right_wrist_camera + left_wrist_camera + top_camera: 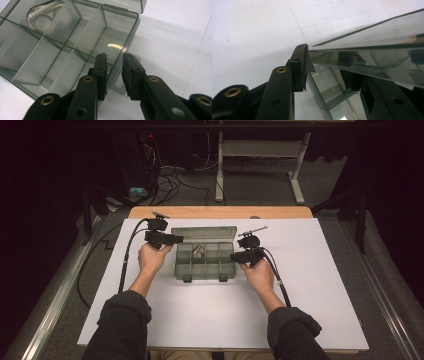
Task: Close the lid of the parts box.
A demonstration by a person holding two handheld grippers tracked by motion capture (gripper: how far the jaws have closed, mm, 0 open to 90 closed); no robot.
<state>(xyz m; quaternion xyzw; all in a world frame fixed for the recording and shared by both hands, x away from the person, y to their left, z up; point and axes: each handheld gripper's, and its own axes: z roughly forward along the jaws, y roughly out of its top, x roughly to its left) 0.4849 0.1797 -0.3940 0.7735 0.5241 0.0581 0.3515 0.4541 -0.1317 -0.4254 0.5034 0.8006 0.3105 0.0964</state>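
Observation:
A clear grey compartment box lies on a white board, its lid standing open and leaning back. One back compartment holds a small pale ringed item, seen too as a light patch, the ringed item. My left gripper reaches in level at the lid's left end. In the left gripper view the lid runs between the jaws of my left gripper; one pad touches its corner, the other stands off. My right gripper straddles the box's right wall. One jaw of my right gripper is inside, one outside, gaps showing.
The white board covers a wooden table, with bare board in front of the box and to both sides. Cables trail from both grippers toward the person's sleeves. Beyond the table lie floor cables and a desk frame.

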